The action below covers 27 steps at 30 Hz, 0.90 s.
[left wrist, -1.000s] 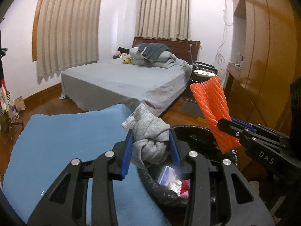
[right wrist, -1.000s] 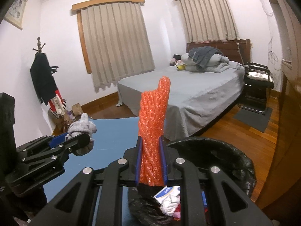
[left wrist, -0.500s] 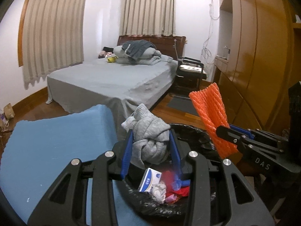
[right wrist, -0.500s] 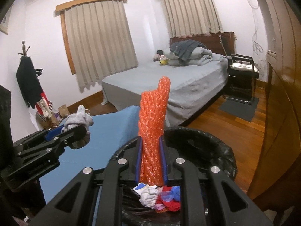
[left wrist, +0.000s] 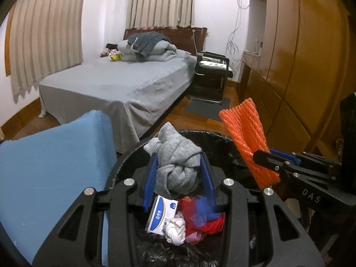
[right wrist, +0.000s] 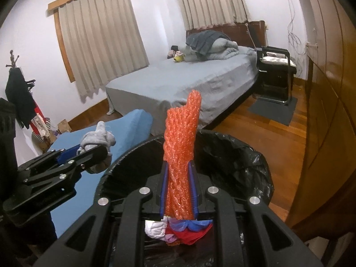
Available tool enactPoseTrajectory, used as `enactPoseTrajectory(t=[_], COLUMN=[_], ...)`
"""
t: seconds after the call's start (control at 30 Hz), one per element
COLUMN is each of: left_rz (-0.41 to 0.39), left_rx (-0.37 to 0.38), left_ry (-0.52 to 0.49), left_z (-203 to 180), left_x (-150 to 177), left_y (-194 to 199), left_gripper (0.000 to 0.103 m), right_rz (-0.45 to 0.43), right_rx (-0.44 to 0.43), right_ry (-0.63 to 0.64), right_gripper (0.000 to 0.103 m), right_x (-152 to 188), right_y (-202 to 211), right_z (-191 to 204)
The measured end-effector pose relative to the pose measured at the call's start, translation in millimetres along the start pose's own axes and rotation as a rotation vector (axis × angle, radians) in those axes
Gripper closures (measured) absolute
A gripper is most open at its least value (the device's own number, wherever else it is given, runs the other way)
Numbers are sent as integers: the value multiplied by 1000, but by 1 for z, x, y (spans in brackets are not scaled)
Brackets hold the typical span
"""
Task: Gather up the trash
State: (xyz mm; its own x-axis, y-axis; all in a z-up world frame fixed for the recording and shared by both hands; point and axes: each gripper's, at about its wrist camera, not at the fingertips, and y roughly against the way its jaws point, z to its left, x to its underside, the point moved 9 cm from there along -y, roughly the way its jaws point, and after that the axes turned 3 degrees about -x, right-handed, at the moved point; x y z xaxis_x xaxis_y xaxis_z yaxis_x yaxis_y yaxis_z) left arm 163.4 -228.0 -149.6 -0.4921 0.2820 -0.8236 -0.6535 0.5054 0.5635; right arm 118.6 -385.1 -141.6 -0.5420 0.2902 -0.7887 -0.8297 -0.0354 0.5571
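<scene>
The left gripper (left wrist: 178, 173) is clenching a knotted grey cloth bundle (left wrist: 175, 165) between its blue pads, and the right gripper (right wrist: 178, 189) is pinching an orange foam-net sleeve (right wrist: 181, 153) that is standing upright out of its jaws; both are hovering over the mouth of a round bin lined with a black plastic bag (left wrist: 220, 142). The step in hand looks like the drop, and doing it well probably means getting each piece fully inside the rim before letting go, since the tall sleeve could tip outward over the edge. Below the grippers a white-and-blue carton (left wrist: 161, 214), a white wad and red and blue scraps are already lying in the bin. The gripper bodies are covering the bin's near rim and much of its inside, so how full it is cannot be told.
</scene>
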Motion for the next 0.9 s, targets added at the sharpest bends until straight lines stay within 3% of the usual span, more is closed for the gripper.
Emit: enactPoseTrajectory(t=[0.1, 0.3, 0.37, 0.43, 0.5, 0.57, 0.7, 0.9], left_rz=[14, 35, 29, 17, 16, 10, -23, -47], left_rx=[27, 77, 83, 86, 75, 60, -3, -98], left_ry=[3, 8, 13, 19, 18, 31, 60, 63], left_z=[-3, -4, -1, 4, 8, 15, 37, 63], left_x=[2, 5, 3, 2, 1, -2, -10, -15], left_y=[-12, -28, -28, -25, -24, -20, 0, 33], left_gripper=[64, 50, 45, 36, 36, 33, 21, 12], right_rz=[19, 57, 59, 55, 53, 46, 33, 23], right_rx=[6, 35, 45, 58, 66, 74, 80, 35], right_ry=[-7, -16, -20, -21, -20, -21, -19, 5], right_gripper=[78, 72, 63, 47, 41, 26, 10, 6], right_x=[4, 14, 15, 16, 16, 15, 11, 5], right_y=[-11, -28, -29, -29, -26, -25, -17, 0], right_z=[-7, -21, -26, -29, -29, -29, -23, 4])
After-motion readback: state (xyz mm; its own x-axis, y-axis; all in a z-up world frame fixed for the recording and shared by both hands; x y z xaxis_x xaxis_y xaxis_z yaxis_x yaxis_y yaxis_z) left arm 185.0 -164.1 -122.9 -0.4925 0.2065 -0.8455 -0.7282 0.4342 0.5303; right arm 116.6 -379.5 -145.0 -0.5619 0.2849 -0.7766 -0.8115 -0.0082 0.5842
